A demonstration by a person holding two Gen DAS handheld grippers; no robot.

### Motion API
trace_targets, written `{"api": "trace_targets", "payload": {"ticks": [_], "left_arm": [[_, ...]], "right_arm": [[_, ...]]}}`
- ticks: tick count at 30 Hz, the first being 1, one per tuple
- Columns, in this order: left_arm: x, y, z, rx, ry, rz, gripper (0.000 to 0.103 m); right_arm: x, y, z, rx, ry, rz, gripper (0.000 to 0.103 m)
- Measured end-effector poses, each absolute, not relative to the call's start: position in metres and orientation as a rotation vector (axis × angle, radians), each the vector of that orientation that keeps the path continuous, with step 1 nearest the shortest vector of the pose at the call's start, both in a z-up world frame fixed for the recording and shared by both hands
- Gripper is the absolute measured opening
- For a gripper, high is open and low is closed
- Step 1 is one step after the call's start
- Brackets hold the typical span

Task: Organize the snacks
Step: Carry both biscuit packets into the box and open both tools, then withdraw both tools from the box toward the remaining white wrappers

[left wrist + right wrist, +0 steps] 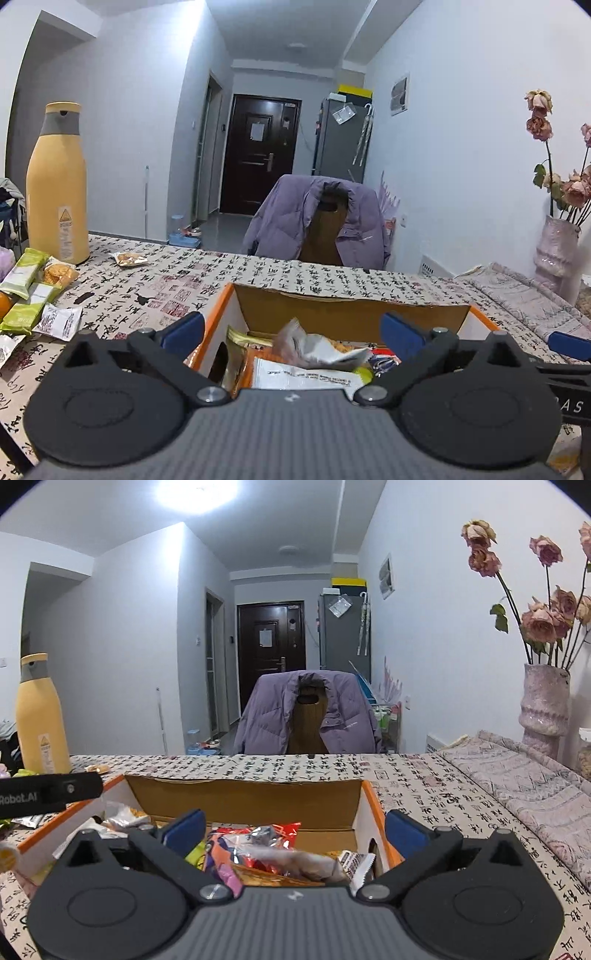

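Observation:
An open cardboard box point(351, 314) with orange edges stands on the table and holds several snack packets. My left gripper point(293, 330) hangs open over its left part, above a crumpled silver wrapper point(317, 347) and a white packet point(306, 376); the blue pads touch neither. My right gripper point(294, 830) is open over the box point(243, 797), above a red foil packet point(273, 830) and a brown wrapper point(295, 864). Loose snacks lie left of the box: green bars point(22, 273), a cracker packet point(59, 273), a white packet point(59, 321).
A tall yellow bottle point(57, 184) stands at the table's far left. A small packet point(129, 258) lies near it. A vase of dried roses point(545, 709) and a folded cloth point(535, 786) are at the right. A chair with a purple jacket point(306, 712) stands behind the table.

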State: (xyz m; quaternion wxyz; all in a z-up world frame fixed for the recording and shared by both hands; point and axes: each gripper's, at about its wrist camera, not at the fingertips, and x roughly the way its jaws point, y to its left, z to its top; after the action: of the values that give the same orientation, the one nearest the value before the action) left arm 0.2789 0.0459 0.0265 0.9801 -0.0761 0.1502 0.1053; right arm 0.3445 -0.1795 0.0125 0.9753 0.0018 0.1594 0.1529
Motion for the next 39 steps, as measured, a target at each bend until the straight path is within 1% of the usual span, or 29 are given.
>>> {"api": "trace_targets", "payload": {"ticks": [7, 15, 22, 29, 39], "left_arm": [[0.278, 0.045, 0.029, -0.160, 0.295, 0.218, 0.103], [0.263, 0.041, 0.052, -0.187, 0.269, 0.198, 0.103], [0.238, 0.044, 0.059, -0.180, 0.281, 0.185, 0.103], [0.209, 0.053, 0.051, -0.152, 0.324, 0.161, 0.103], [0.169, 0.070, 0.018, -0.112, 0.430, 0.103, 0.103]], "right_arm": [[0.342, -0.179, 0.014, 0.001, 0.306, 0.311, 0.103], [0.340, -0.179, 0.020, -0.002, 0.280, 0.312, 0.103], [0.319, -0.181, 0.041, -0.014, 0.243, 0.318, 0.103], [0.290, -0.185, 0.045, -0.014, 0.278, 0.353, 0.103], [0.249, -0.176, 0.016, -0.069, 0.393, 0.386, 0.103]]}}
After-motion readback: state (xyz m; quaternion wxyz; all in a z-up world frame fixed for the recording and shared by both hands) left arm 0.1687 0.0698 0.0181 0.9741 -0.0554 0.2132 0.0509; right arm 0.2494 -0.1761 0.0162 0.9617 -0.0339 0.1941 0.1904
